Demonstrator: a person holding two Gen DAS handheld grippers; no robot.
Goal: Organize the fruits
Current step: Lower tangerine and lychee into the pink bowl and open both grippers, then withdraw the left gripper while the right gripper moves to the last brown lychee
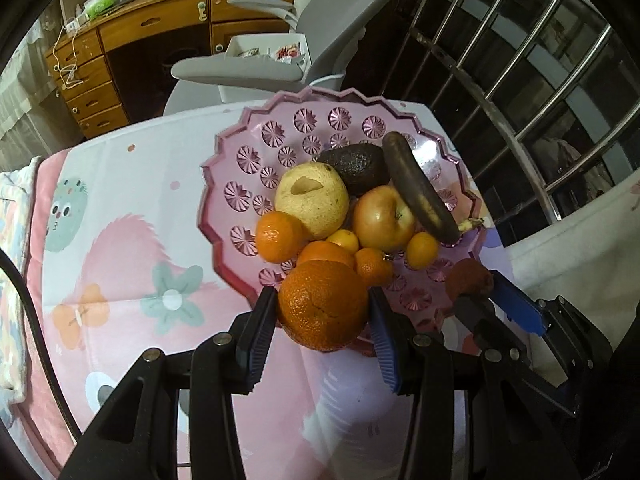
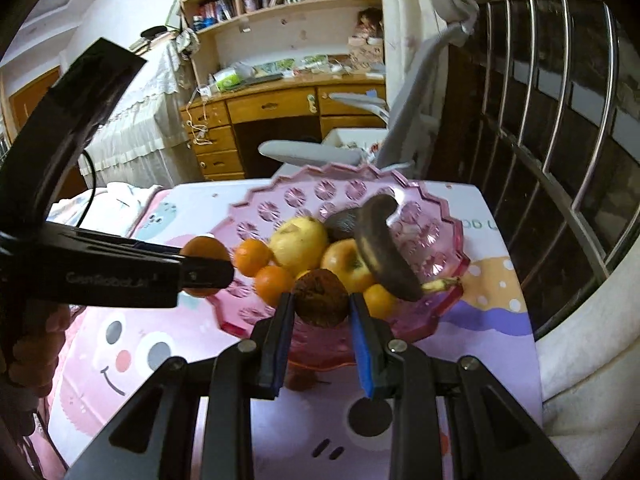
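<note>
A pink plastic fruit bowl (image 1: 256, 152) (image 2: 436, 220) stands on the table and holds a yellow pear (image 1: 314, 200), an apple (image 1: 382, 216), an avocado (image 1: 354, 168), a blackened banana (image 1: 420, 188) and several small oranges. My left gripper (image 1: 322, 308) is shut on a large orange (image 1: 322, 304) over the bowl's near rim; it also shows in the right wrist view (image 2: 204, 268). My right gripper (image 2: 322, 304) is shut on a brown shrivelled fruit (image 2: 320, 298) above the bowl's near rim; it shows in the left wrist view (image 1: 484, 292) too.
The table wears a pink and white cartoon cloth (image 1: 120, 248). A grey chair (image 1: 256, 68) and a wooden desk (image 1: 152, 28) stand behind it. Metal window bars (image 1: 540, 80) run along the right.
</note>
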